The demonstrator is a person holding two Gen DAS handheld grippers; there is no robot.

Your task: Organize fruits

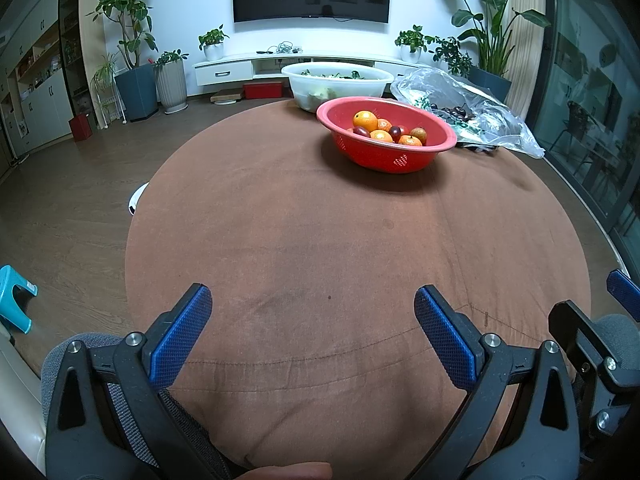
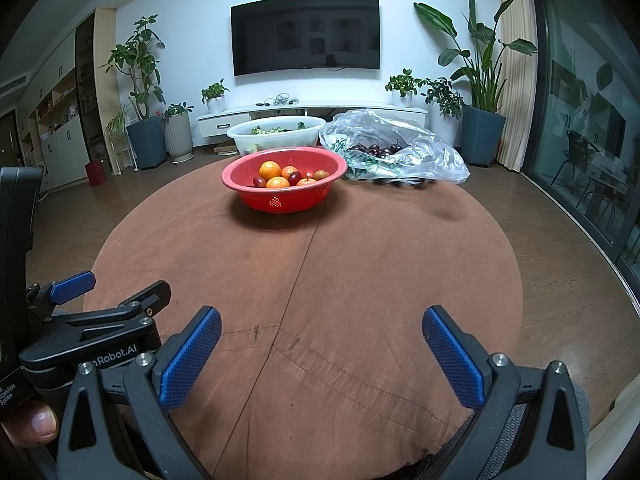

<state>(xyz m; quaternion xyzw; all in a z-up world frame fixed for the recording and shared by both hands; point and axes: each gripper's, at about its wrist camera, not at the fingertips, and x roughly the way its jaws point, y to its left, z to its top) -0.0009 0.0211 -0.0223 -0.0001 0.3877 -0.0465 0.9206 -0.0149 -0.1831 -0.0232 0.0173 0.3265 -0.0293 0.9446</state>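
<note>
The left hand-held gripper (image 1: pixel 312 304) and the right hand-held gripper (image 2: pixel 322 326) both hang spread wide over the near edge of the counter (image 1: pixel 320 240), pinching nothing. The fruit (image 2: pixel 280 176), oranges with a few small dark red pieces, lies heaped in the red bowl (image 2: pixel 280 200) at the far side; beside it a clear bag (image 2: pixel 400 148) holds dark cherries (image 2: pixel 376 150), and a white tub (image 2: pixel 276 132) stands behind. This fits sorting finished as well as sorting to come. Any pick, I judge, wants a reach from above, jaws closing gently across one fruit's middle, since round pieces roll and the cherries bruise.
</note>
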